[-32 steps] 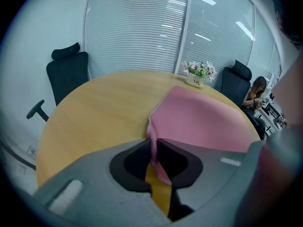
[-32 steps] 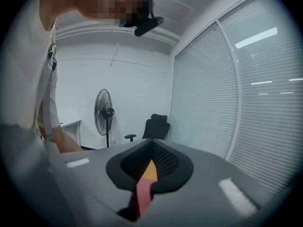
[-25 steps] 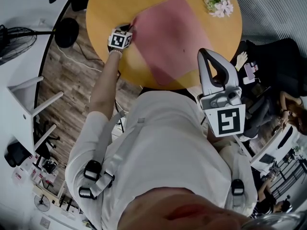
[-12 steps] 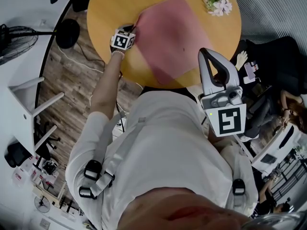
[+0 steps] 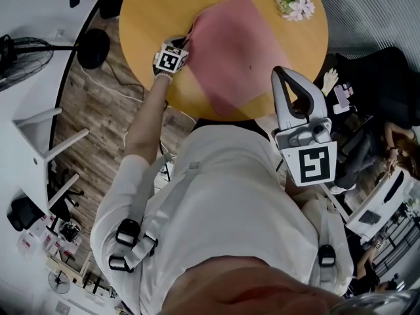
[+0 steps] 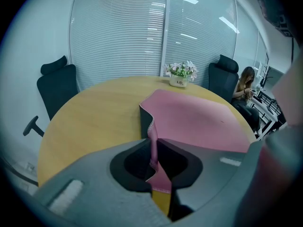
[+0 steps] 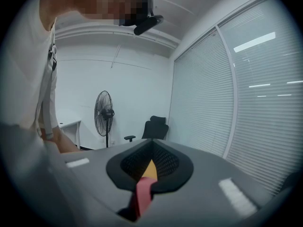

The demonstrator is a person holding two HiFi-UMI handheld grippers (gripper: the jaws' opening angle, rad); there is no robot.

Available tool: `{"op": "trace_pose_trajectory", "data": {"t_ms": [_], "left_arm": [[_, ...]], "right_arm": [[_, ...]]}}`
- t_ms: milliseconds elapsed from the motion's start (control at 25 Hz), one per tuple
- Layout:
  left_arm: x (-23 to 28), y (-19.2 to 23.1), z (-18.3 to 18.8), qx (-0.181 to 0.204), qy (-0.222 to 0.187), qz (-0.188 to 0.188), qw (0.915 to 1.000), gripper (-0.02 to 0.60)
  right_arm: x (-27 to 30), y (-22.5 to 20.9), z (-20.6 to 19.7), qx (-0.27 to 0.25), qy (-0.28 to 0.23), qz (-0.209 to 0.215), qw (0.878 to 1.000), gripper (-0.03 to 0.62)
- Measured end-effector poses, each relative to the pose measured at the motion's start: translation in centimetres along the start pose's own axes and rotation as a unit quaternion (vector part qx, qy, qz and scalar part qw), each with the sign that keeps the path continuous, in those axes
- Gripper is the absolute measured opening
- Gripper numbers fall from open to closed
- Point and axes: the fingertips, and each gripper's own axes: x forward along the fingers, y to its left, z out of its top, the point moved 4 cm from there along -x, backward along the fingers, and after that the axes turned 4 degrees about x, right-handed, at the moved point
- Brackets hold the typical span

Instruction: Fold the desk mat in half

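Note:
A pink desk mat (image 5: pixel 239 51) lies on the round yellow table (image 5: pixel 147 12). My left gripper (image 5: pixel 187 41) is shut on the mat's left corner. In the left gripper view the jaws of the left gripper (image 6: pixel 154 143) pinch that corner, and the mat (image 6: pixel 194 117) rises from the table (image 6: pixel 94 117) in a curled flap showing its dark underside. My right gripper (image 5: pixel 283 77) is held up close to the person's chest, off the table's near edge. In the right gripper view the right gripper (image 7: pixel 151 143) is shut with nothing in it.
A pot of flowers (image 5: pixel 296 2) stands at the table's far right edge, just beyond the mat. Office chairs (image 6: pixel 57 86) ring the table, and a person (image 6: pixel 246 86) sits at the right. A standing fan (image 7: pixel 104 112) is off to the left.
My left gripper has moved a little to the right, carrying the mat's corner further over the mat. The right gripper has stayed where it was.

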Motion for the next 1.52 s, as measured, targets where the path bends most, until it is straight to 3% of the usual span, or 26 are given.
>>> {"op": "trace_pose_trajectory", "data": {"t_ms": [480, 1520], "left_arm": [[-0.4, -3.6, 0.7, 0.054, 0.002, -0.012, 0.9985, 0.043], [-0.5, -10.1, 1.2, 0.105, 0.01, -0.037, 0.9937, 0.04]], "right_arm": [[-1.6, -0.2, 0.4, 0.0, -0.009, -0.004, 1.0, 0.005], [-4.6, -2.1, 0.4, 0.008, -0.023, -0.017, 1.0, 0.005]]}}
